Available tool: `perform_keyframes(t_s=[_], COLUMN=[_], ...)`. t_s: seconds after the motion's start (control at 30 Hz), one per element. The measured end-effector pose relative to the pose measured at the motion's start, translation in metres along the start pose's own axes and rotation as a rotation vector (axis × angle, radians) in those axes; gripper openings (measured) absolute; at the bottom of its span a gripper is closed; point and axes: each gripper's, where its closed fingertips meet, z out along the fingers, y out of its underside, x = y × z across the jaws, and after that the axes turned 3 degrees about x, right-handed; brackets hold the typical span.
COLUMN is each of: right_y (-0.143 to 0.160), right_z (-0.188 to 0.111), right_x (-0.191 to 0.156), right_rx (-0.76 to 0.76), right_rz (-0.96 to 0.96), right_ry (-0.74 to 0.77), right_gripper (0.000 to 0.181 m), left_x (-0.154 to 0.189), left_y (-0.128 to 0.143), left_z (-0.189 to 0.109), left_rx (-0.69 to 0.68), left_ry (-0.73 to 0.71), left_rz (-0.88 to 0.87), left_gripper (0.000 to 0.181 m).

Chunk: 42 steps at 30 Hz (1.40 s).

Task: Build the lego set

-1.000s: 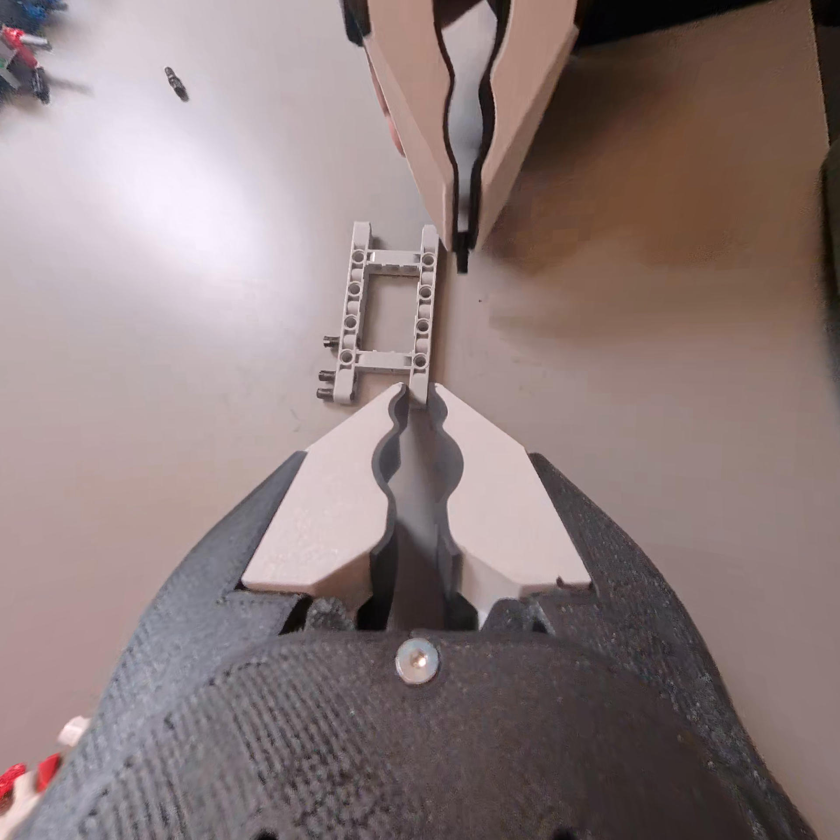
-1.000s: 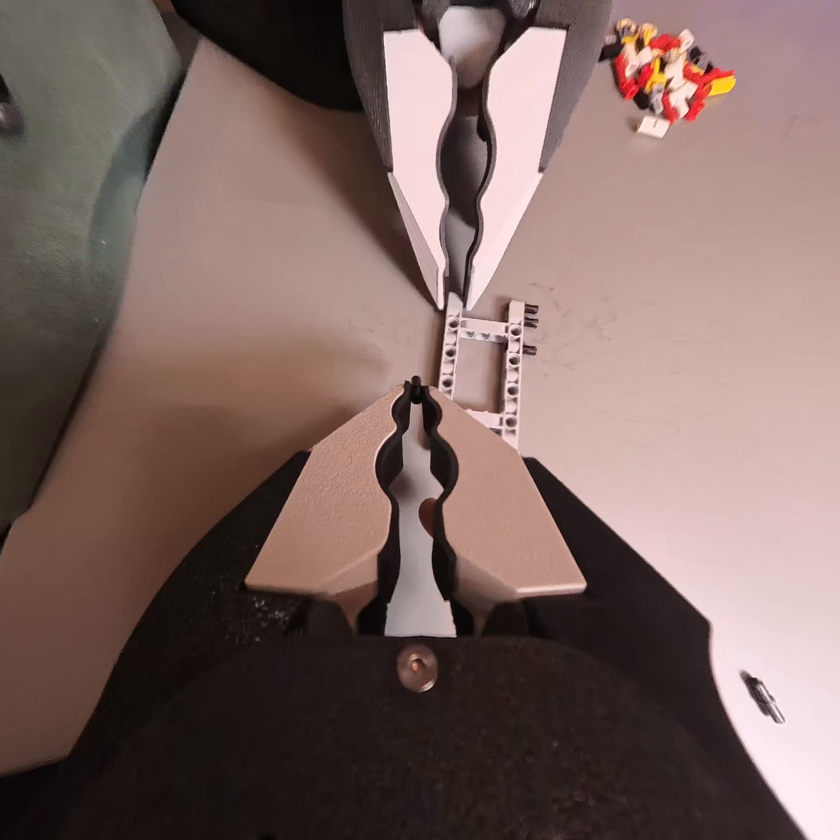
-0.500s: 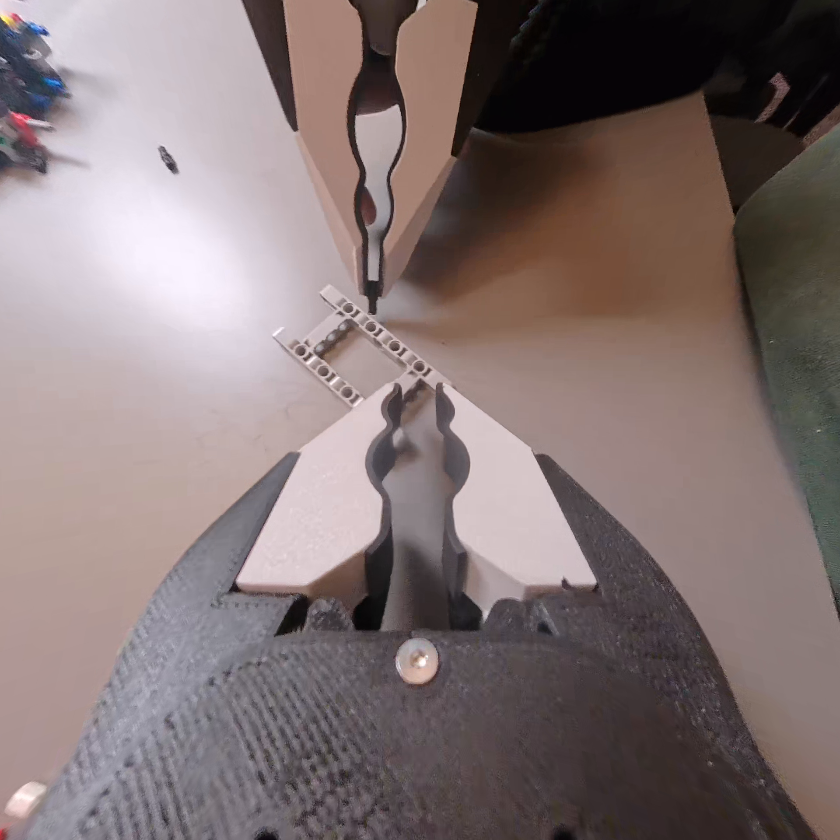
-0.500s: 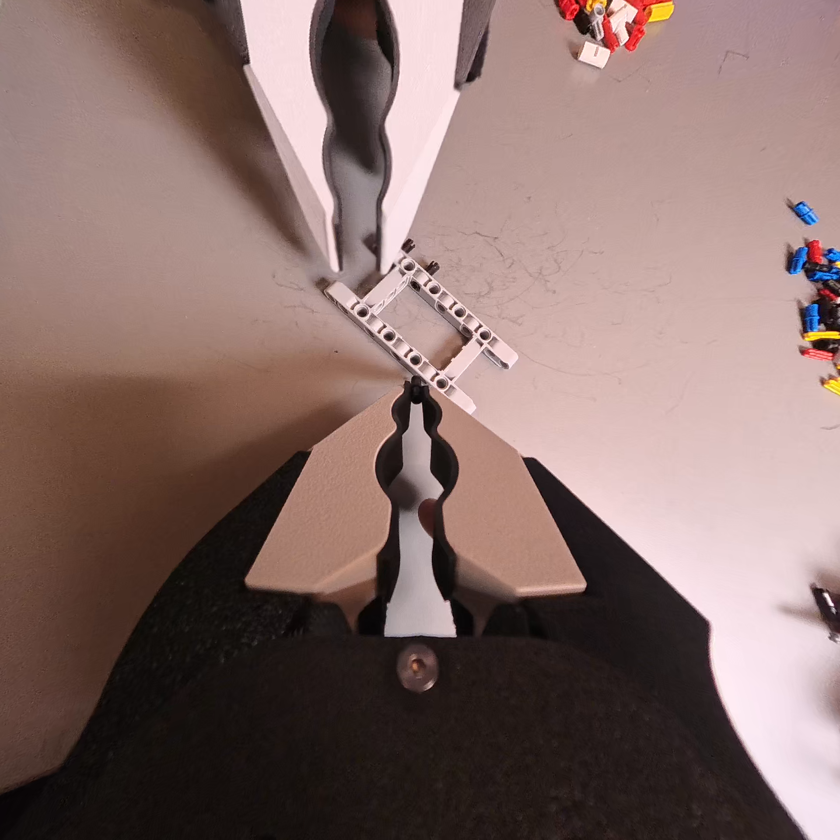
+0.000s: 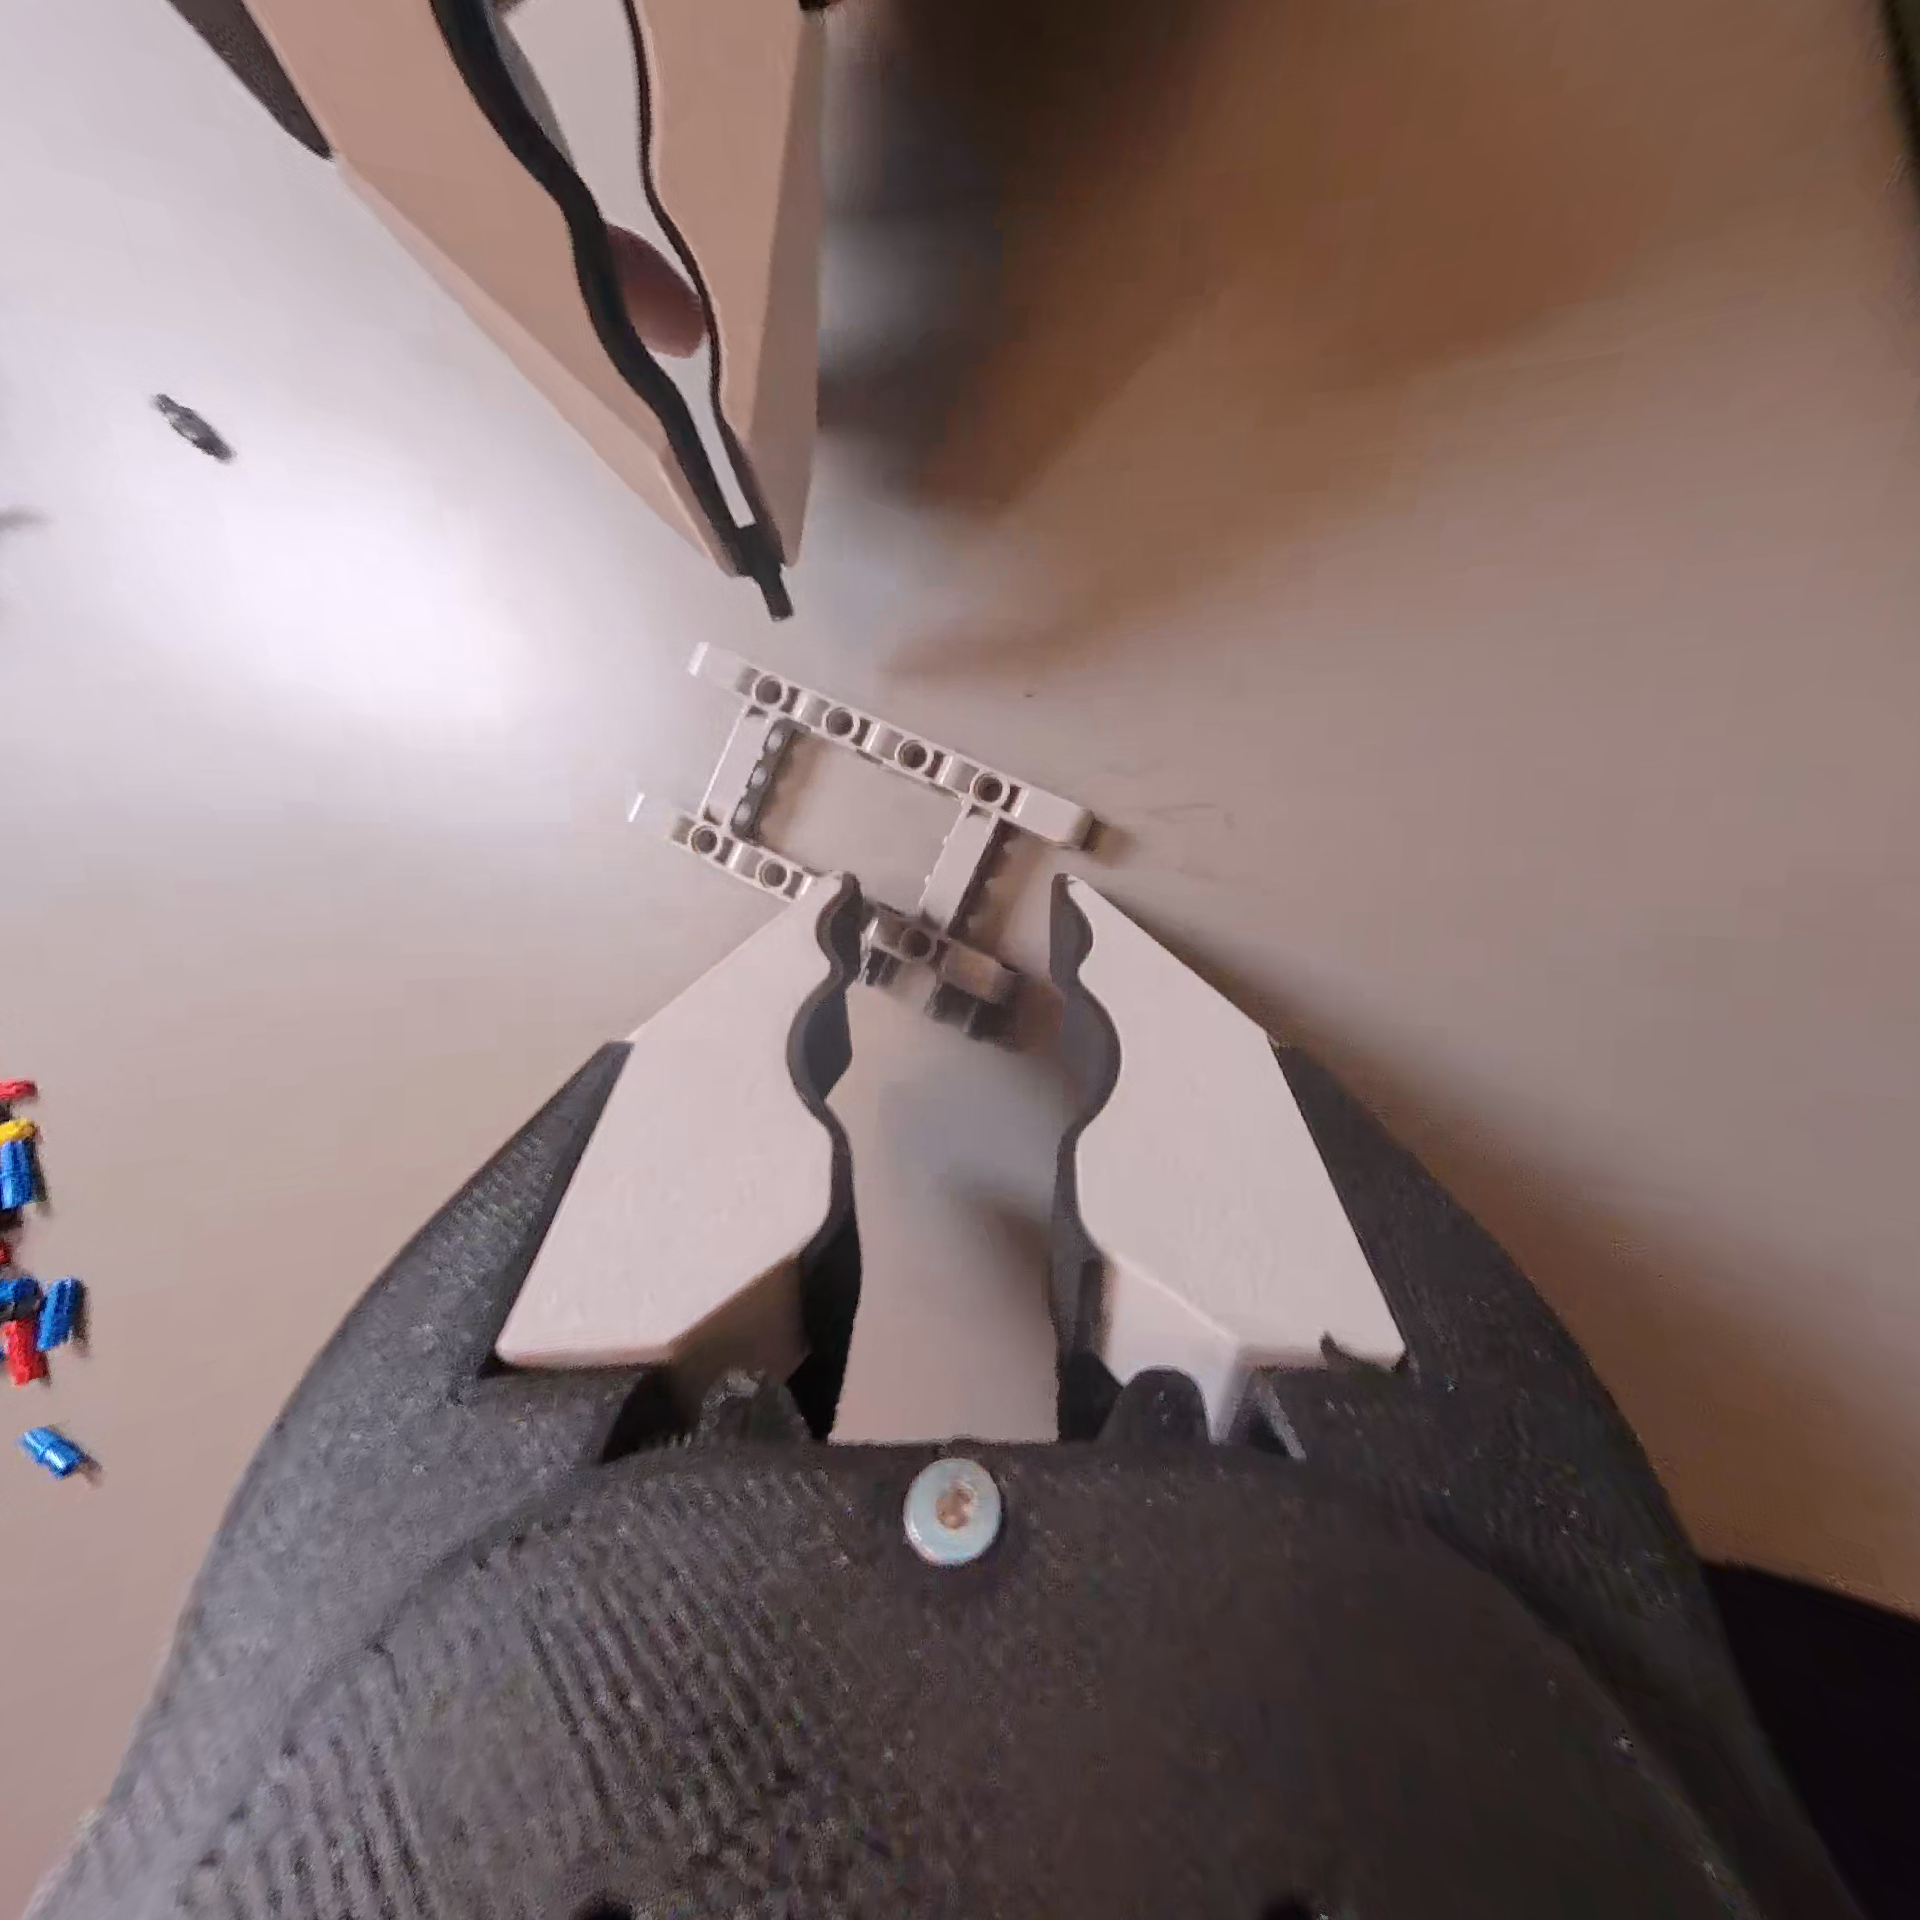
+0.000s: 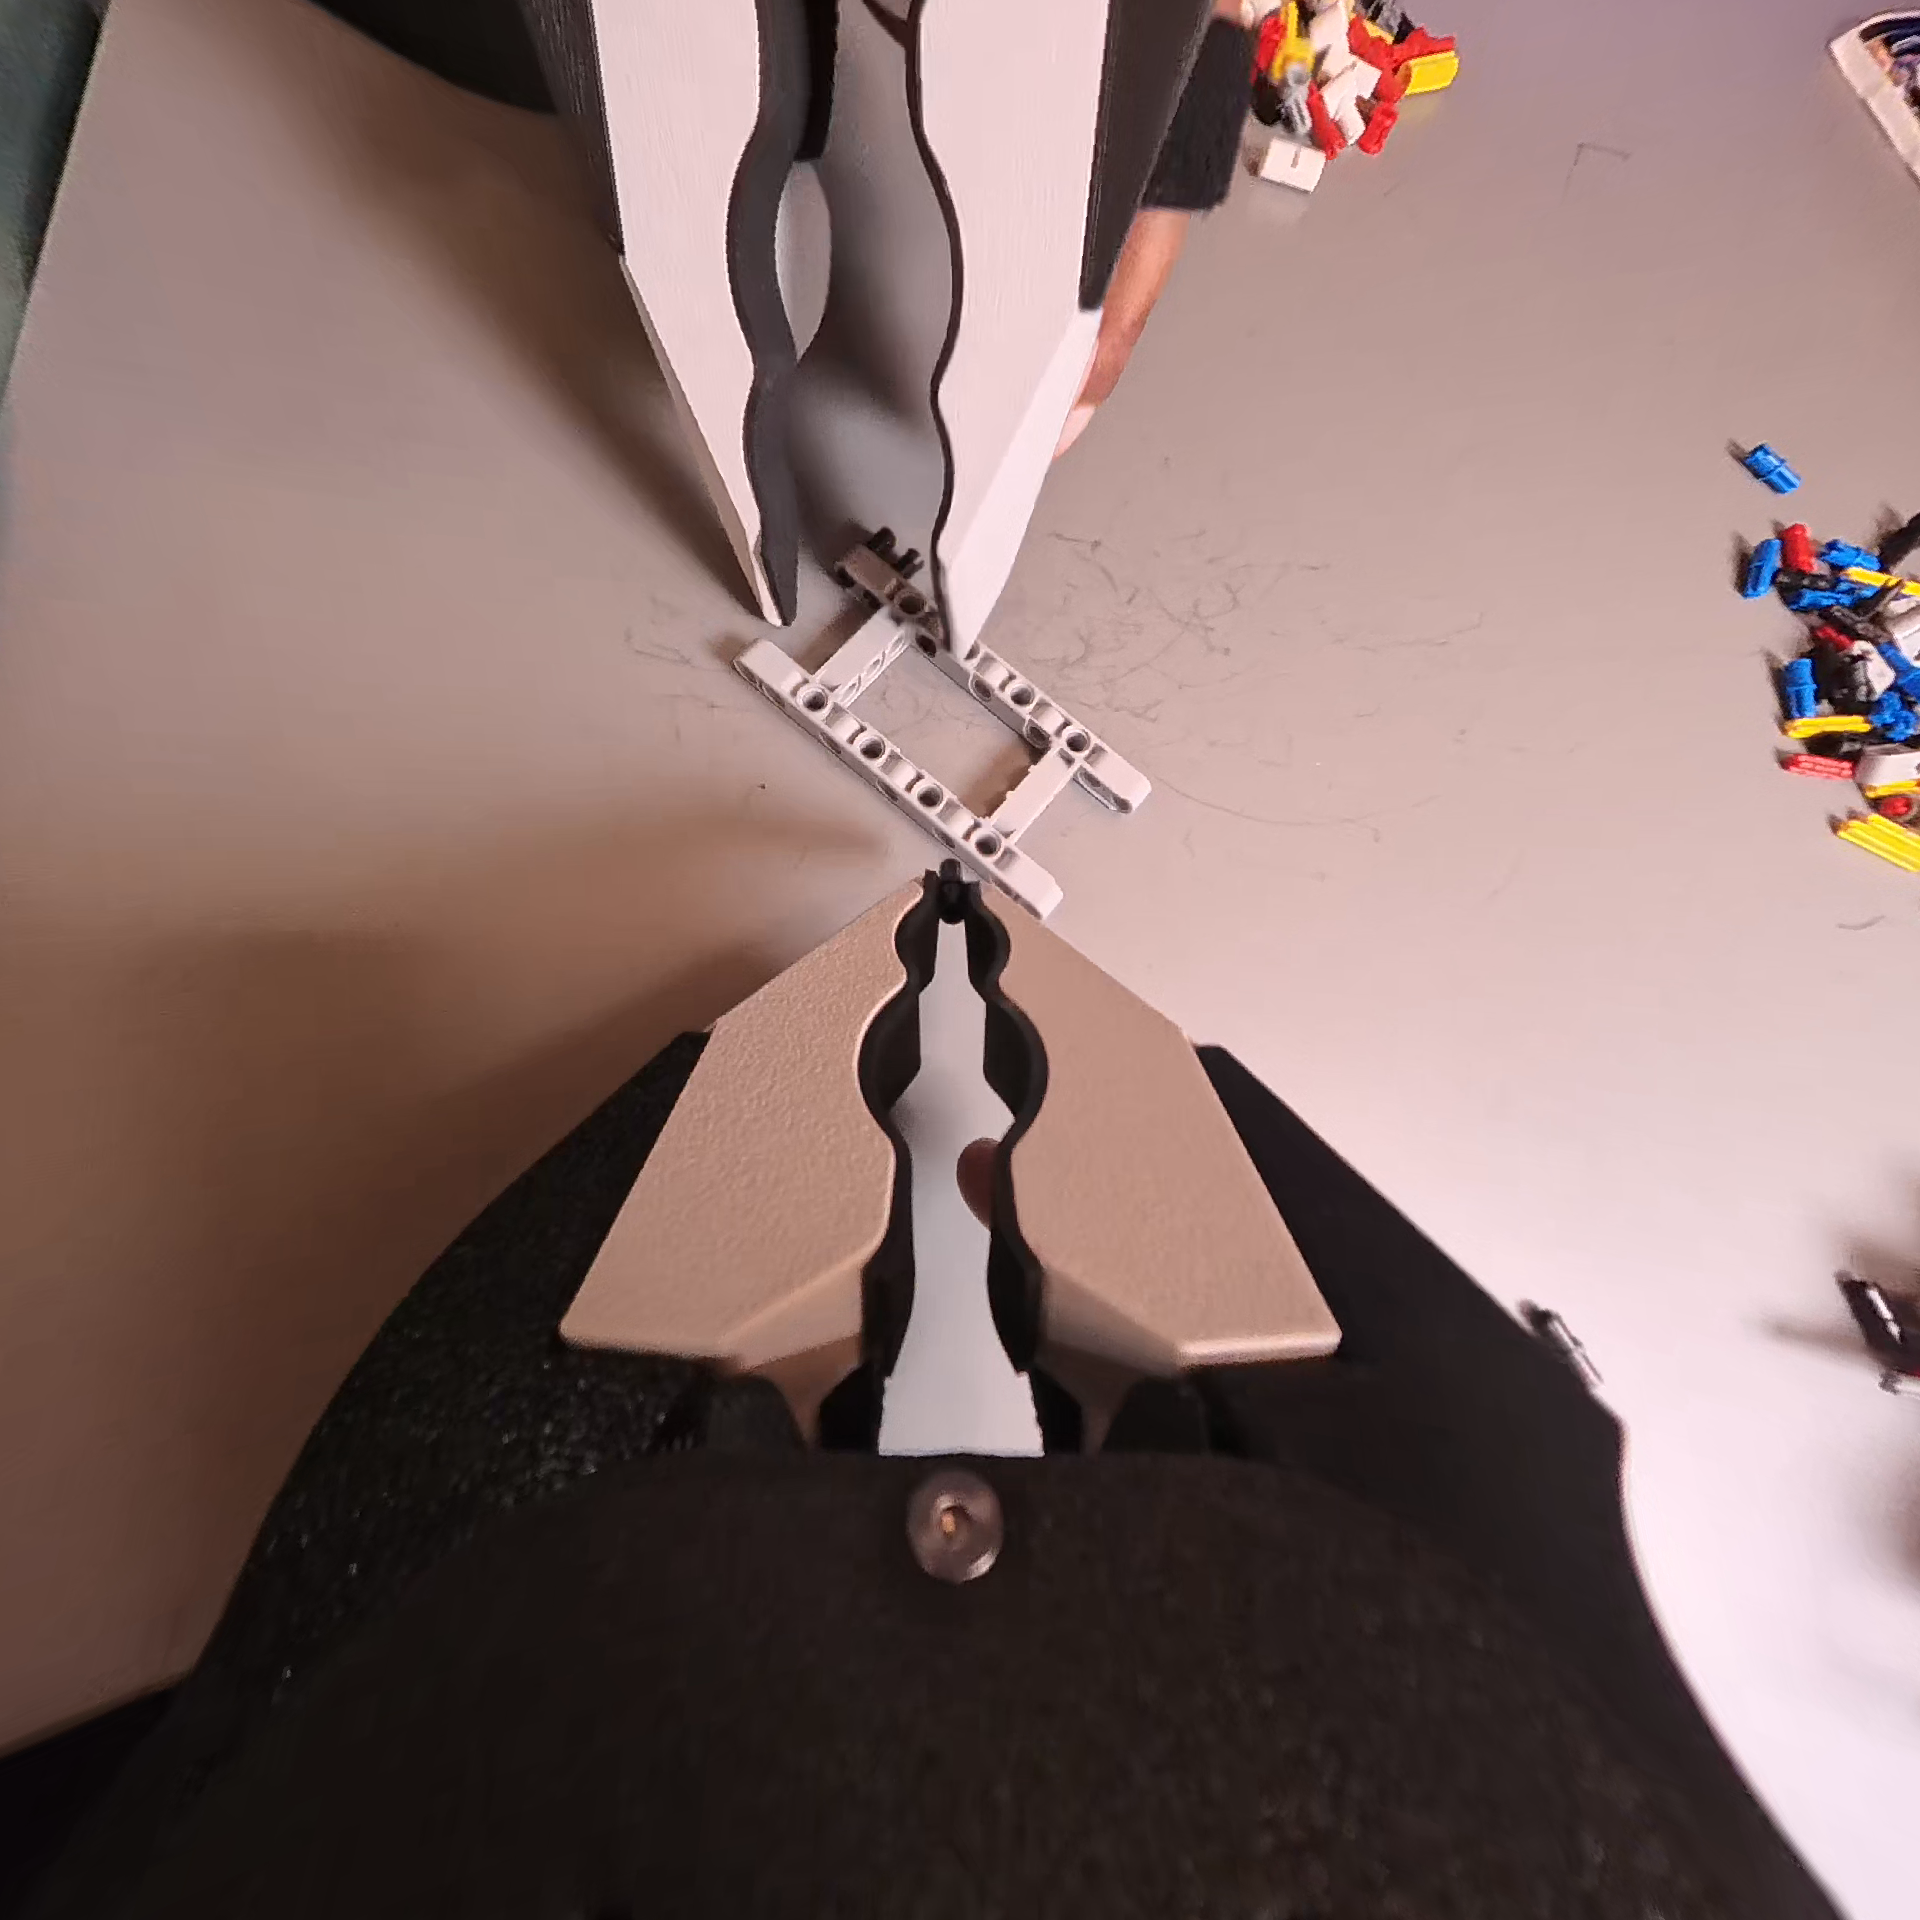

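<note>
1. Beige table [image 6: 1455, 520], scuffed; grey ladder frame [image 6: 940, 743] lying flat, loose bricks [image 6: 1849, 665] alongside.
2. Since 0.5 s ago: left gripper [image 5: 951, 888] spread wider, straddling frame end, gripping nothing.
3. Right gripper [image 6: 951, 899] pinched on black pin [image 5: 774, 594], beside frame.

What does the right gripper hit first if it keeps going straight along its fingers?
Most likely the grey beam frame: the right gripper, shut on a black pin, points at the frame's near rail just ahead. Whether the pin is at hole height or above it is unclear. The left gripper sits farther on.
</note>
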Motion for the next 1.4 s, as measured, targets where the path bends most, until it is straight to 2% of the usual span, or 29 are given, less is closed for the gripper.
perform_keyframes(t_s=[0.03,0.17,0.3,0.5,0.63,0.73,0.9,1.0,1.13,1.3,1.4], right_y=[0.0,0.0,0.002,0.005,0.005,0.005,0.004,0.004,-0.001,-0.031,-0.048], right_z=[-0.002,-0.009,-0.011,-0.012,-0.013,-0.013,-0.012,-0.012,-0.015,-0.028,-0.033], right_x=[0.0,-0.001,-0.005,-0.007,-0.007,-0.006,-0.007,-0.007,-0.007,-0.009,-0.012], right_rx=[0.011,0.053,0.071,0.069,0.074,0.074,0.074,0.076,0.107,0.249,0.308], right_rz=[0.009,0.04,0.045,0.046,0.048,0.049,0.047,0.047,0.046,0.049,0.053], right_ry=[-0.001,-0.011,-0.025,-0.026,-0.023,-0.022,-0.023,-0.022,-0.016,-0.021,-0.02], right_gripper=[0.003,0.003,0.003,0.003,0.003,0.003,0.003,0.003,0.003,0.002,0.003], left_x=[0.001,-0.006,-0.011,-0.011,-0.009,-0.004,-0.003,0.001,0.005,-0.002,-0.007], left_y=[-0.001,-0.003,-0.005,-0.011,-0.012,-0.013,-0.016,-0.02,-0.03,-0.04,-0.042], left_z=[0.001,0.005,0.007,0.011,0.014,0.016,0.018,0.018,0.01,-0.012,-0.02], left_rx=[-0.021,-0.102,-0.143,-0.133,-0.134,-0.135,-0.098,-0.014,0.214,0.488,0.538], left_ry=[0.028,0.037,0.031,0.022,0.055,0.094,0.113,0.121,0.121,0.067,0.029], left_rz=[0.003,0.049,0.069,0.118,0.11,0.1,0.047,0.02,-0.079,-0.205,-0.199], left_gripper=[0.035,0.025,0.025,0.022,0.017,0.007,0.006,0.005,0.005,0.005,0.005])
